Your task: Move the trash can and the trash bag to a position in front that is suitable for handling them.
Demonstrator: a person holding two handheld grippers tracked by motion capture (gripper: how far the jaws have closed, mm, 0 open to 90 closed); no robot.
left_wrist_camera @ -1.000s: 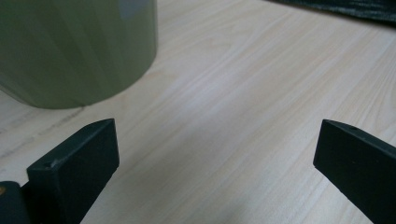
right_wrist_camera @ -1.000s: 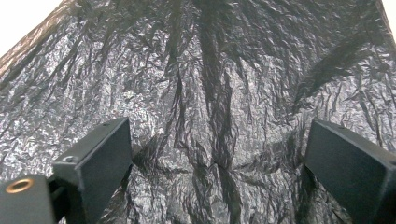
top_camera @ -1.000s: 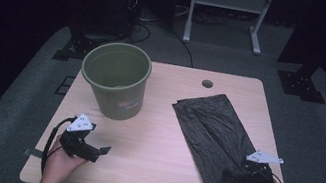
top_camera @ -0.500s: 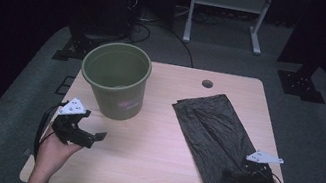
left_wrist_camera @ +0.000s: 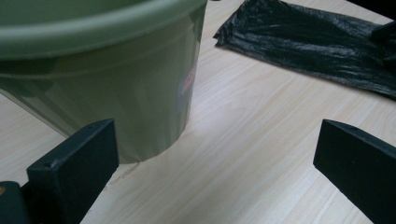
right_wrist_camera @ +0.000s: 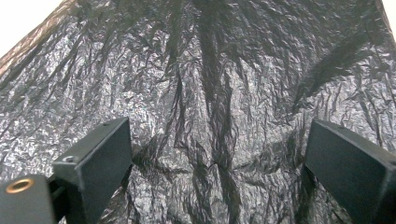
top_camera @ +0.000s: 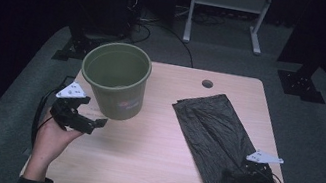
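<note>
Left gripper: held low at the table's left edge, jaws spread wide and empty, aimed at the bin's base.
Bin: green, upright, empty as far as I can see, standing just ahead of the left gripper. In the left gripper view its wall sits off the left jaw, near but not touching, so no grip yet.
Table: pale wood; a bare strip separates the two grippers.
Bag: black, crumpled, lying flat, running from mid-table down to the right gripper and over the near edge. It is well apart from the bin.
Right gripper: resting low on the bag's near end. In the right gripper view its jaws stand wide apart over the wrinkled plastic, with nothing pinched between them.
Done so far: nothing that shows. The bin has no liner and the bag is unopened.
In hand, I'd guess: lining the bin with the bag, each gripper just arriving at its thing.
Left to do, by my reckoning: close on a fold of the bag, lift it, open its mouth, bring it across to the bin, push it in and fold the edge over the rim, with the left gripper steadying the bin.
Progress: the very start.
</note>
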